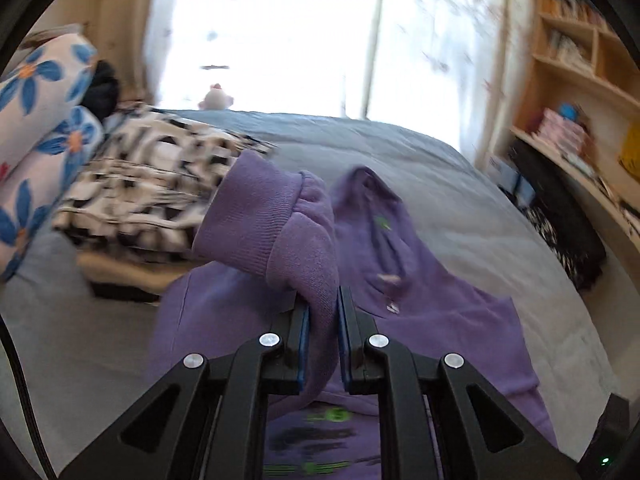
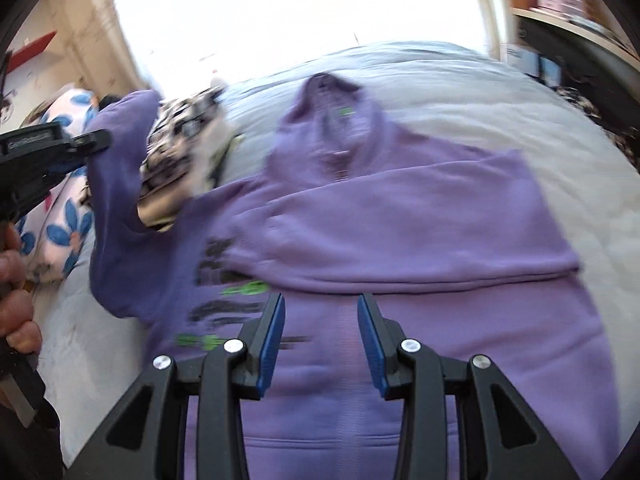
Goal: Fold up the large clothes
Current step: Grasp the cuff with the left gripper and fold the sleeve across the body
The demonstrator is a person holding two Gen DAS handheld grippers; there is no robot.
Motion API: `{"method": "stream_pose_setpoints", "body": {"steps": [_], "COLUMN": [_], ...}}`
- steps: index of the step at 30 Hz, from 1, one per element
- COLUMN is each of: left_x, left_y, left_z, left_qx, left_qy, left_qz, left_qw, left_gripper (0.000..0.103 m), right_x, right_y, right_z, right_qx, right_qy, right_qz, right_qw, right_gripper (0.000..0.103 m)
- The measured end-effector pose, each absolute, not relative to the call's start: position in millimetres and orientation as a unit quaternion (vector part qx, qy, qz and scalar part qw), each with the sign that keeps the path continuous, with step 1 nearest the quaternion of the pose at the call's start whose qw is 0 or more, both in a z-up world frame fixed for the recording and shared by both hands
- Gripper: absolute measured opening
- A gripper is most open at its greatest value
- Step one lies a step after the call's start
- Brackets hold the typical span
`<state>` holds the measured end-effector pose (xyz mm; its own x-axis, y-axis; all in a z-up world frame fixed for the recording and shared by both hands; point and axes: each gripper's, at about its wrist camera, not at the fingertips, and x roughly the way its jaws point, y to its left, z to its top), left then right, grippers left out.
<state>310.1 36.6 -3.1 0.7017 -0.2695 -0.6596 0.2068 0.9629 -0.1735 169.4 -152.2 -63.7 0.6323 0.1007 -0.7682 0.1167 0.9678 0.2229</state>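
Two grippers over one purple hoodie (image 2: pixel 400 232), spread front-up on a grey bed cover (image 2: pixel 560 128). Nearest, in the right wrist view, the right gripper (image 2: pixel 321 308) hangs above the hoodie's lower front, jaws partly apart with nothing between the blue pads (image 2: pixel 272 340); cloth lies below them, not gripped. Just beyond its tips, one sleeve (image 2: pixel 420 216) is folded flat across the chest, cuff end toward the printed black and green lettering (image 2: pixel 224 280). Hood (image 2: pixel 332 120) lies farther out, pointing away toward the bright window. At the left edge of that view, the left gripper (image 2: pixel 94 140) is raised off the bed, held in a person's hand (image 2: pixel 16 280), with the other sleeve (image 2: pixel 116 200) hanging from it down to the body of the garment. Left wrist view confirms: jaws closed narrow on the sleeve near its ribbed cuff (image 1: pixel 256 220), which stands up past the fingertips; the rest of the hoodie lies below and ahead. Farther left, a black-and-white patterned pile (image 1: pixel 152 188) on the bed, then blue-flowered pillows (image 1: pixel 36 120). Far right, wooden shelves (image 1: pixel 580 48). Both views motion-blurred.
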Motion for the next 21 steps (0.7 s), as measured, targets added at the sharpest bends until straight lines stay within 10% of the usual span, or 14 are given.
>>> {"method": "stream_pose_setpoints", "body": {"steps": [9, 14, 21], "left_x": [310.6, 291.1, 280.8], "left_y": [-80.7, -100.5, -84.1], "left_z": [-120.5, -112.6, -83.0], "left_qx": [0.038, 0.073, 0.078], "left_qy": [0.492, 0.457, 0.438], "left_qz": [-0.189, -0.188, -0.176], "left_qw": [0.849, 0.866, 0.878], "left_gripper": [0.021, 0.078, 0.079], "right_x": [158.6, 158.9, 159.8], "right_y": [-234.1, -244.6, -236.6], "right_z": [-94.8, -101.0, -94.4], "right_qx": [0.169, 0.18, 0.169], "right_qy": [0.454, 0.457, 0.453], "right_qz": [-0.038, -0.026, -0.002], "right_qw": [0.874, 0.87, 0.875], "right_gripper": [0.038, 0.038, 0.038]}}
